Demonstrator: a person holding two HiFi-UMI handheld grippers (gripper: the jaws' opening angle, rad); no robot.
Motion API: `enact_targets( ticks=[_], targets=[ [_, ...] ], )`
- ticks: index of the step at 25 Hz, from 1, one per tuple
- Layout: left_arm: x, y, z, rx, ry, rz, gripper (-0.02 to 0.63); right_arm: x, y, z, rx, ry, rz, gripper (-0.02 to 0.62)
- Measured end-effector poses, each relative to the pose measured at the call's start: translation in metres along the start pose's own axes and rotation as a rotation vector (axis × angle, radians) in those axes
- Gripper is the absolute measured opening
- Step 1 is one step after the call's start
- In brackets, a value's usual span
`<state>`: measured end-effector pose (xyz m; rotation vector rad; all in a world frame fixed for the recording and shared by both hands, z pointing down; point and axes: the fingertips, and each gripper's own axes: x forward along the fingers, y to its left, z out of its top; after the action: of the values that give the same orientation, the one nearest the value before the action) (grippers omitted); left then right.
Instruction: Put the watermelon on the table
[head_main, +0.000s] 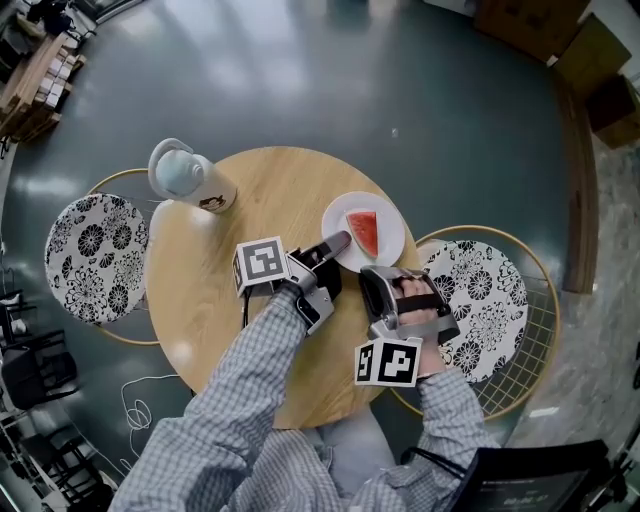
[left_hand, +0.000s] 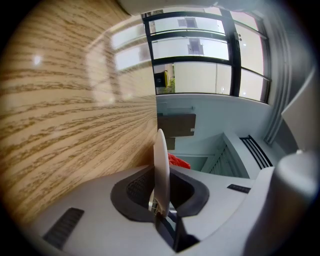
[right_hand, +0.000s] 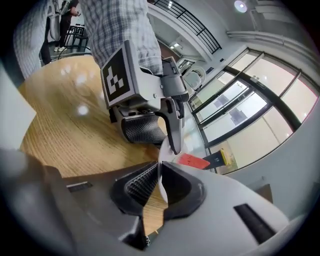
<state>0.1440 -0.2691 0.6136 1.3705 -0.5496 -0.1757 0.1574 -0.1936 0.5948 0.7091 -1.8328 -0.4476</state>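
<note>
Our watermelon (head_main: 364, 232) lies on the plate (head_main: 392, 210) at the right side of the table (head_main: 270, 190). Our left gripper (head_main: 338, 242) pinches the plate's left rim. Our right gripper (head_main: 378, 275) pinches its near rim, just beside the left one.

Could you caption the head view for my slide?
The left gripper and the right gripper hold the rim of a white plate with a watermelon slice over a round wooden table.
</note>
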Motion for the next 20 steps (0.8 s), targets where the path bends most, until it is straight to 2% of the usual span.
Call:
enact_targets(
  ticks=[3,5,7,9,13,17,20],
  targets=[
    [0.001,-0.004,-0.001,0.016,0.011,-0.017,0.052,0.001,0.001,-0.002,0.004,0.014,0.006,0.032],
    [0.001,-0.006,0.0,0.01,0.008,-0.023,0.11,0.002,0.001,-0.001,0.002,0.022,0.009,0.032],
    [-0.001,-0.007,0.001,0.013,0.002,-0.016,0.126,0.004,0.002,-0.001,0.0,0.026,0.016,0.032],
    [-0.008,-0.007,0.002,0.019,-0.006,-0.018,0.127,0.006,0.003,-0.001,0.001,0.032,0.025,0.032],
    [-0.029,-0.013,0.0,-0.022,-0.044,-0.101,0.127,0.01,0.005,-0.003,0.009,0.044,0.043,0.032],
    [-0.049,-0.007,-0.005,-0.048,-0.079,-0.112,0.127,0.014,0.008,-0.004,0.015,0.044,0.063,0.034],
    [-0.053,-0.008,-0.013,-0.04,-0.059,-0.13,0.127,0.018,0.012,-0.005,0.016,0.055,0.086,0.034]
  ],
)
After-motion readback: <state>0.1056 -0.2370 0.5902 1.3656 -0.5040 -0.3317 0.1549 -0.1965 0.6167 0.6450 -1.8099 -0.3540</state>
